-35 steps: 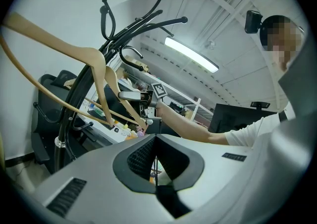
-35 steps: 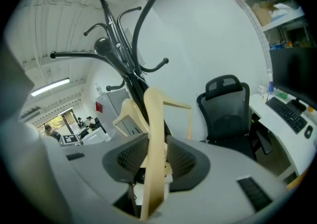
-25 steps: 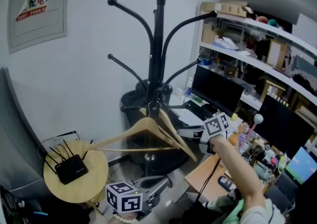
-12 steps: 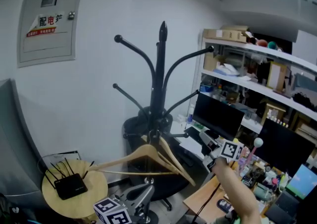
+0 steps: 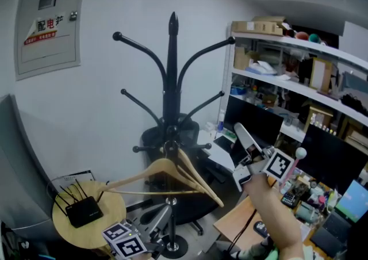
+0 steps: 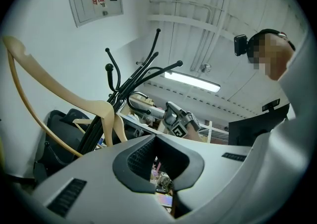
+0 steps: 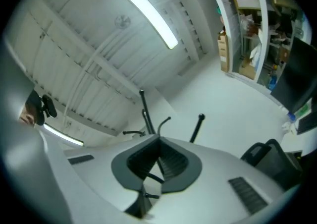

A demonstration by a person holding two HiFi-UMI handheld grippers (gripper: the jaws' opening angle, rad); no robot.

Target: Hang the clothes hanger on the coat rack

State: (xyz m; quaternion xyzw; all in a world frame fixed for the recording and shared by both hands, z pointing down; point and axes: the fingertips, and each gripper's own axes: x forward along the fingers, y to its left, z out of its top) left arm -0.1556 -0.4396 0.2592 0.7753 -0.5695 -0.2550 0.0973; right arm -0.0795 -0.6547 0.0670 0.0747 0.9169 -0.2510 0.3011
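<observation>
The black coat rack (image 5: 171, 80) stands in the middle of the head view. Two wooden hangers (image 5: 158, 171) hang from a low peg on its pole, tilted down to the right. My right gripper (image 5: 238, 128) is up and to the right of them, pointing upward. Its jaws have just been closing and are shut with nothing between them (image 7: 159, 139). My left gripper (image 5: 165, 211) sits low by the rack's base, under the hangers and apart from them. Its jaws meet at the tips (image 6: 154, 138). In the left gripper view a hanger (image 6: 59, 94) shows at the left.
A round wooden stool top (image 5: 115, 198) with a black router (image 5: 83, 210) is at lower left. Behind the rack stands a black chair (image 5: 192, 132). Shelves (image 5: 287, 80) and monitors (image 5: 259, 118) fill the right, above a desk (image 5: 238, 218). A wall panel (image 5: 49, 26) hangs at upper left.
My right gripper has left the hangers' right end, risen, tilted upward and shut its jaws empty. The left gripper stays low, shifted slightly left. The hangers stay on the rack.
</observation>
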